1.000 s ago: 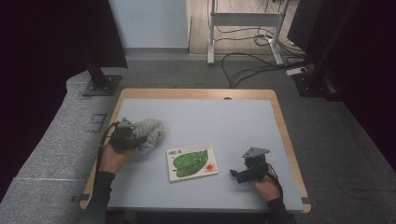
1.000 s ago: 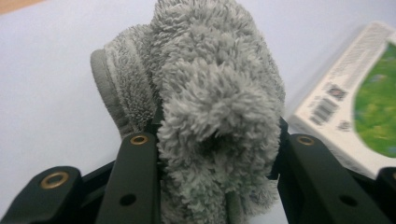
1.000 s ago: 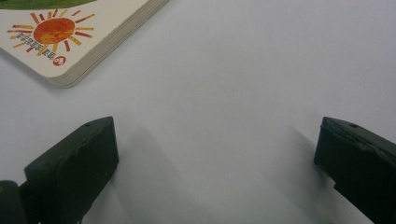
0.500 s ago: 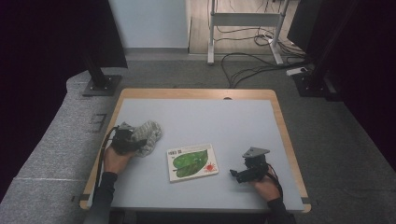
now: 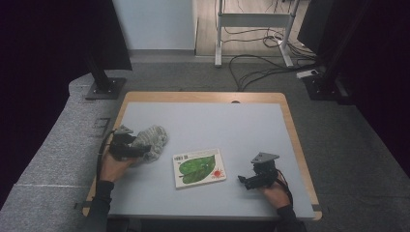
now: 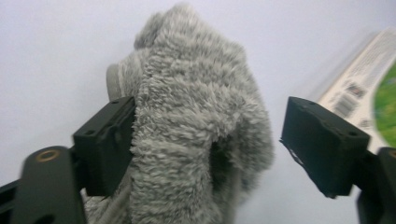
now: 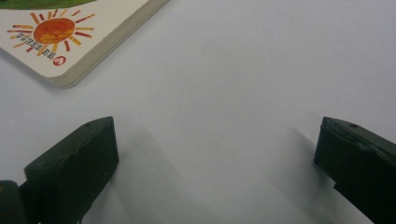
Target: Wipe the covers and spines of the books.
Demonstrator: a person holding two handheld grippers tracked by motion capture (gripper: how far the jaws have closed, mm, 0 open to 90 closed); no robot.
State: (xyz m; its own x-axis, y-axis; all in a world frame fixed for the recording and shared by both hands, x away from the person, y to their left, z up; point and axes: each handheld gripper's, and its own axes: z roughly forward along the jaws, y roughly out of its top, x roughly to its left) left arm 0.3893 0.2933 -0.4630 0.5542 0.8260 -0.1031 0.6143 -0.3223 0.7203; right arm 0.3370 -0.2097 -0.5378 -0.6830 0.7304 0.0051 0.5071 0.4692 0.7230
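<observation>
Right hand-held gripper (image 5: 244, 181) sits low near the near right corner of the worktop (image 5: 251, 121), jaws wide apart, nothing between them; bare surface under the jaws in the right gripper view. Picture book (image 5: 199, 167) lies flat near mid-worktop, toward the near edge, its corner with the orange sun just ahead of that gripper but apart from it.

Left hand-held gripper (image 5: 139, 152) rests by the left edge. Its jaws have just been opening and now stand apart. Grey fluffy cloth (image 5: 151, 141) lies bunched between them: in the left gripper view one jaw touches the pile, the other stands clear with a gap. The cloth extends beyond the jaws, toward the far edge.
</observation>
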